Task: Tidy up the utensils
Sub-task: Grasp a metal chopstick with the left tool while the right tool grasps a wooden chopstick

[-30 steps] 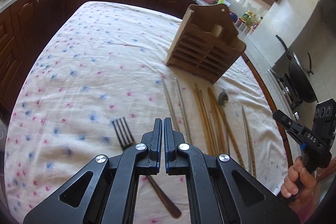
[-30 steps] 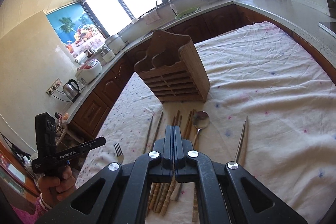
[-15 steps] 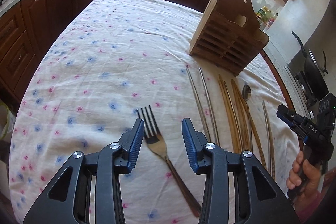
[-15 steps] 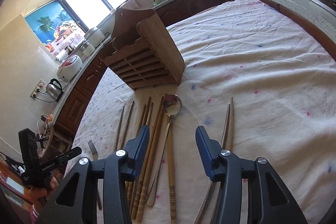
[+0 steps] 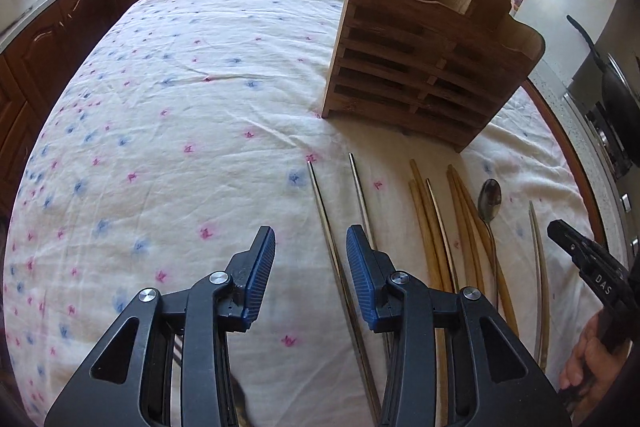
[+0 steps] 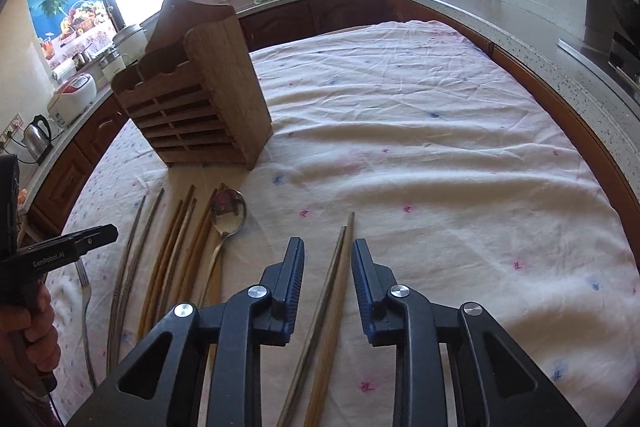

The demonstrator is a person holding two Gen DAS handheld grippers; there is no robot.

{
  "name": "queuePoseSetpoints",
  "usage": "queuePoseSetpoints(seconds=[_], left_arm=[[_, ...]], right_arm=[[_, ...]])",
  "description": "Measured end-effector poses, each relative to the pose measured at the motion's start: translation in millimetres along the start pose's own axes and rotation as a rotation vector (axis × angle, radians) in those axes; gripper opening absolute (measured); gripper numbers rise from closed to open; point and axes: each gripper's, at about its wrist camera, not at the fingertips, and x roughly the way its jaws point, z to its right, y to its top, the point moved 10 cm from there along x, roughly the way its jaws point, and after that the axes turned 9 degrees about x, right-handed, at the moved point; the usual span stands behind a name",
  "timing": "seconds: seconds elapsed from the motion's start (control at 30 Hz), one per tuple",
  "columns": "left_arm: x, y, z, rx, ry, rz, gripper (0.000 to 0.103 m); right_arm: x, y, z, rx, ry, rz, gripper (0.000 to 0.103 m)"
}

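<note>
The wooden utensil holder (image 6: 192,107) stands upright on the floral tablecloth (image 6: 420,155), and the utensils lie in a row just in front of it, long axes pointing toward it. The right gripper (image 6: 328,277) straddles the pair of chopsticks (image 6: 340,267) farthest to the holder's right; its jaws have just been closing but remain apart, pads not yet touching the sticks. The left gripper (image 5: 308,267) stands apart over one metal chopstick (image 5: 324,219), gripping nothing. The right hand seems nearer a grasp.
</note>
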Motion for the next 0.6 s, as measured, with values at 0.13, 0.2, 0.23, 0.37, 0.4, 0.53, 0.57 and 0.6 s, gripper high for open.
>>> queuePoseSetpoints(seconds=[0.13,0.2,0.23,0.37,0.4,0.53,0.57,0.6], left_arm=[[18,7,3,0.026,0.016,-0.032,0.036],[23,11,7,0.056,0.042,-0.024,0.036],[26,12,8,0.073,0.056,-0.023,0.035],[31,19,12,0.101,0.075,-0.015,0.034],[32,21,11,0.105,0.078,-0.013,0.033],[36,28,14,0.132,0.088,0.008,0.02],[37,29,16,0.139,0.084,0.01,0.01],[37,30,17,0.14,0.074,0.007,0.006]], right_arm=[[17,-1,14,0.0,-0.05,-0.033,0.013],[22,0,12,-0.011,-0.04,-0.036,0.012],[24,1,9,-0.025,-0.044,-0.037,0.012],[33,5,3,-0.075,-0.072,-0.029,0.011],[34,7,4,-0.074,-0.074,-0.03,0.011],[39,12,6,-0.074,-0.063,-0.017,0.01],[40,13,6,-0.073,-0.063,-0.015,0.01],[40,14,5,-0.073,-0.06,-0.016,0.005]])
